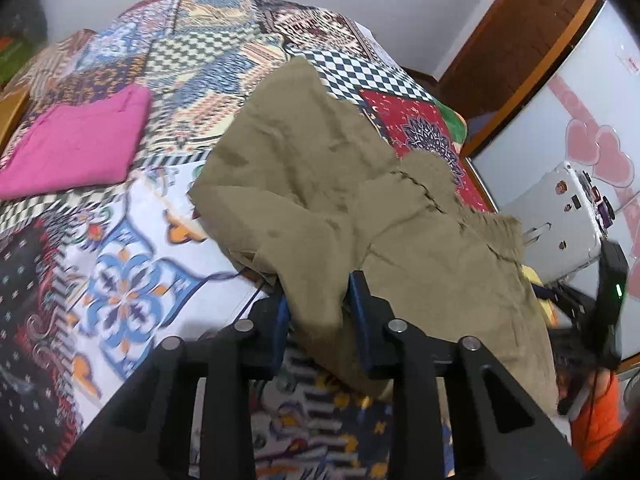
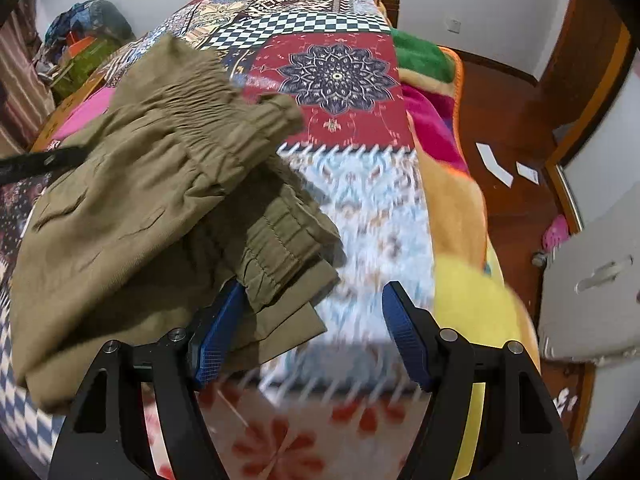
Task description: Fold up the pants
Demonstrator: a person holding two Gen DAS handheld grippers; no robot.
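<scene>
Olive-khaki pants (image 1: 320, 184) lie bunched on a patchwork bedspread (image 1: 132, 264). My left gripper (image 1: 318, 300) is shut on a fold of the pants, with fabric pinched between its blue pads. In the right wrist view the pants (image 2: 132, 208) lie at the left with the elastic waistband (image 2: 280, 236) folded over. My right gripper (image 2: 310, 312) is open; its left finger (image 2: 218, 332) touches the pants' edge and nothing is between the pads. The other gripper's body (image 1: 608, 300) shows at the right edge of the left wrist view.
A folded pink garment (image 1: 76, 148) lies on the bed at the left. A fleece blanket (image 2: 452, 184) hangs over the bed's right side above a wooden floor (image 2: 504, 128). A white appliance (image 1: 560, 220) and a wooden door (image 1: 516, 36) stand at the right.
</scene>
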